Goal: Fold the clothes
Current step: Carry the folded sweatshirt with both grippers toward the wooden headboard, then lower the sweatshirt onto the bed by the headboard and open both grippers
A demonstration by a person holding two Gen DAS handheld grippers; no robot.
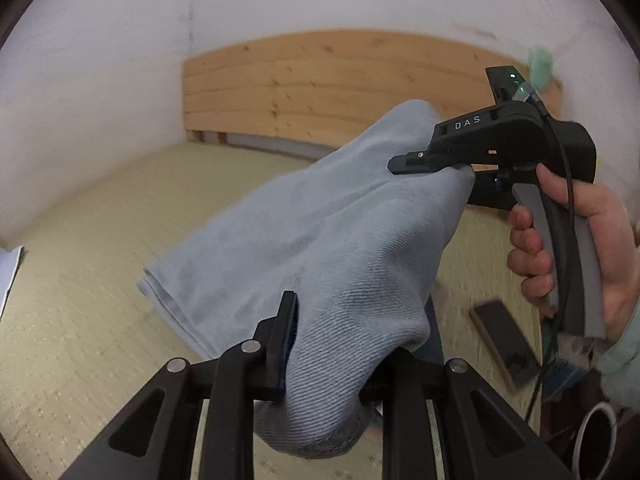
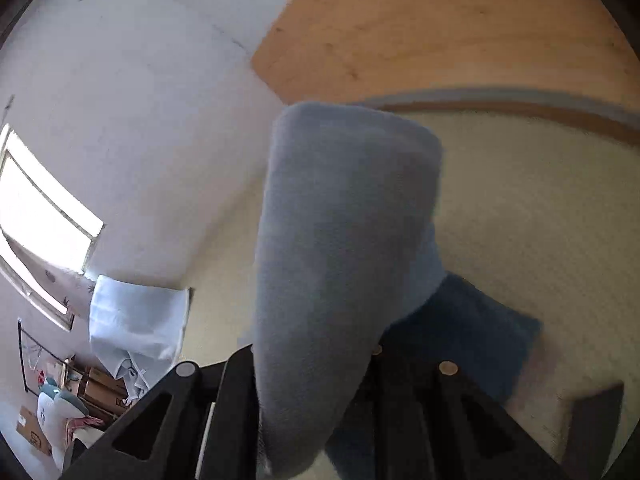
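A light blue-grey garment (image 1: pixel 320 232) hangs in the air between both grippers above the pale mat (image 1: pixel 100 280). My left gripper (image 1: pixel 320 360) is shut on one bunched corner of it at the bottom of the left wrist view. My right gripper (image 1: pixel 432 164) is shut on another corner, up and to the right. In the right wrist view the garment (image 2: pixel 340 260) drapes over my right gripper (image 2: pixel 320 380) and hides its fingertips. The garment's lower folded edge (image 1: pixel 168 300) trails down toward the mat.
A wooden headboard (image 1: pixel 340 88) stands against the white wall at the back. A dark flat object (image 1: pixel 504 344) lies on the mat at the right. A dark blue cloth (image 2: pixel 472 340) lies on the mat. A folded white shirt (image 2: pixel 136 320) lies near the wall.
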